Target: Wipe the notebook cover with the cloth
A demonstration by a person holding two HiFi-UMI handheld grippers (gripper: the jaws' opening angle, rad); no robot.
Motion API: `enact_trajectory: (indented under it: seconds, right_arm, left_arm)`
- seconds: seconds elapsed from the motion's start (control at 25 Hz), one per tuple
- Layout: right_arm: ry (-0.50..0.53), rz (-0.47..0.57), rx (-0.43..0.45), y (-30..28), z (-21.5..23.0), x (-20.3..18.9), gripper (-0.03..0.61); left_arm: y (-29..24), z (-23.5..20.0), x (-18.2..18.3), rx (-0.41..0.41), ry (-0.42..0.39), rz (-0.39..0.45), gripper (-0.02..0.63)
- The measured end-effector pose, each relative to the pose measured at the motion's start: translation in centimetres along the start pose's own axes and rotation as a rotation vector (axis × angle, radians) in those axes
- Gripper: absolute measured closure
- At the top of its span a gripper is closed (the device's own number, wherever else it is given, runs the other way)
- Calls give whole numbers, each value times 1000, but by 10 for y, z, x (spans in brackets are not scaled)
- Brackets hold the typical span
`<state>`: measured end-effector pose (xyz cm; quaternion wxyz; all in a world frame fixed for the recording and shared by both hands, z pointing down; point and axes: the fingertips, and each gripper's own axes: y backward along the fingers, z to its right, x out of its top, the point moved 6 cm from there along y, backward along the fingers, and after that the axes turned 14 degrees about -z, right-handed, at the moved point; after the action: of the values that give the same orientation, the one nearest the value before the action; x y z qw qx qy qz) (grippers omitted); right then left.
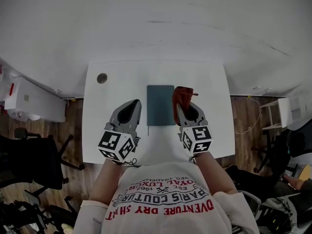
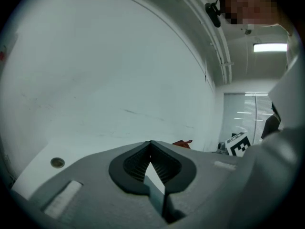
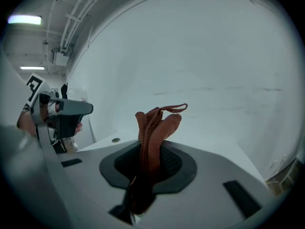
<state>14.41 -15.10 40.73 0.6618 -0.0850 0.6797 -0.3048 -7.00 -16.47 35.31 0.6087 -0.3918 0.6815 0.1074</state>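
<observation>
The dark teal notebook (image 1: pixel 160 105) lies flat on the white worktop (image 1: pixel 209 82), its long axis running near to far. It sits between the two tools, and the right hand-held gripper (image 1: pixel 185 108) is the closer one, just beside the notebook's right edge. That gripper is clenched on the rust-red cloth (image 1: pixel 183 95). In the right gripper view the cloth (image 3: pixel 157 123) is pinched between the dark pads of the gripper (image 3: pixel 151 144), with a bunched fold and a small loop standing up past the tips. Seen from the head view, the cloth hangs at the far right corner of the cover, touching or just overlapping its edge; which of the two cannot be told. The wipe therefore seems to call for a short move to the left onto the cover, then strokes along its length. The left hand-held gripper (image 1: pixel 135 105) waits a little left of the notebook, apart from it. In its own view its tips (image 2: pixel 150 144) meet with nothing between them. A small round grommet (image 1: pixel 101 78) sits at the far left.
</observation>
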Motion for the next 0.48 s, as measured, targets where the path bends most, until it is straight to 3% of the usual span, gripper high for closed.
enact_trajectory:
  seconds: [0.24,0.48]
  right_arm:
    - [152,132,1,27,-22,33,502]
    - [135,194,-8,40,-24,48,502]
  left_arm:
    - [17,9,19,58,-89,39,604]
    - [13,19,21,58,-147,33,604]
